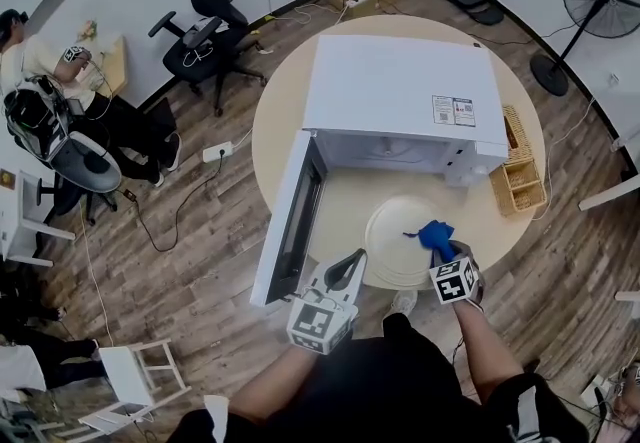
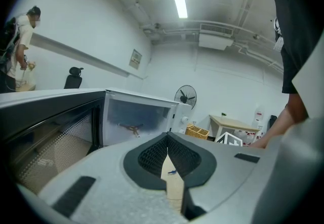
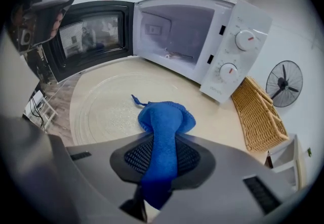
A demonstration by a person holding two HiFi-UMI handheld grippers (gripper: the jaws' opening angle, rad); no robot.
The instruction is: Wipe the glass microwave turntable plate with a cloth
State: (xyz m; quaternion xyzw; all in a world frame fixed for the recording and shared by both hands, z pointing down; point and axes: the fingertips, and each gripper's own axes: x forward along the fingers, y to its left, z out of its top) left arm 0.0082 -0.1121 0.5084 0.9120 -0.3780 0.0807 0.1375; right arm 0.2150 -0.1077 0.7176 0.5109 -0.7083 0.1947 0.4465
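The glass turntable plate [image 1: 395, 241] lies flat on the round table in front of the open microwave [image 1: 400, 96]; it also fills the right gripper view as plate [image 3: 106, 109]. My right gripper [image 1: 437, 249] is shut on a blue cloth [image 3: 164, 124], whose bunched end rests on the plate's near right part, cloth [image 1: 435, 234]. My left gripper [image 1: 350, 266] is held at the table's near edge beside the microwave door, jaws closed with nothing between them; in its own view the left gripper [image 2: 168, 160] points toward the microwave cavity [image 2: 134, 119].
The microwave door [image 1: 290, 221] stands swung open to the left. A wicker basket [image 1: 520, 176] sits at the table's right edge. Office chairs [image 1: 205, 26], a floor fan [image 1: 595, 1], cables and a seated person [image 1: 40, 81] surround the table.
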